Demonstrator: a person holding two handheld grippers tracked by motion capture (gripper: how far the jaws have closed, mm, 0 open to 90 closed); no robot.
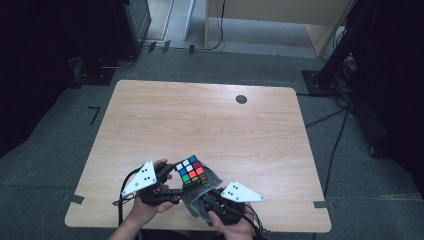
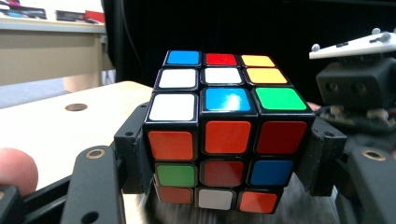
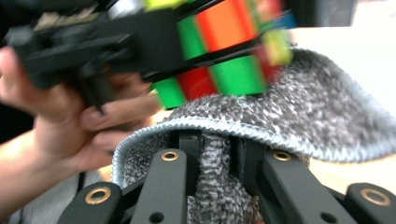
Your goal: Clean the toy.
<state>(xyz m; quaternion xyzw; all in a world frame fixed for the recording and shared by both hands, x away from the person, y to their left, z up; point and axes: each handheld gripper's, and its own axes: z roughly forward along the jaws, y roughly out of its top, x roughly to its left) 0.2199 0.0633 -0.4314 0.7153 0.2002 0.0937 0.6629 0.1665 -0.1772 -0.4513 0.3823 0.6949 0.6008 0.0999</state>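
Note:
A scrambled colour cube [image 1: 192, 170] [image 2: 224, 130] is held just above the wooden table [image 1: 200, 125] near its front edge. My left gripper [image 1: 172, 180] [image 2: 224, 161] is shut on the cube, one jaw on each side. A grey knitted cloth [image 1: 202, 195] [image 3: 280, 116] lies bunched under and to the right of the cube. My right gripper [image 1: 212, 200] [image 3: 217, 154] is shut on a fold of that cloth, and the cloth drapes over its jaws right beneath the cube [image 3: 219, 51]. The cube touches the cloth's top.
A small dark round hole [image 1: 241, 99] sits in the table's far right part. Black stands [image 1: 340, 55] and cables [image 1: 330, 150] line the floor right of the table. A light wooden cabinet [image 1: 270, 20] stands beyond the far edge.

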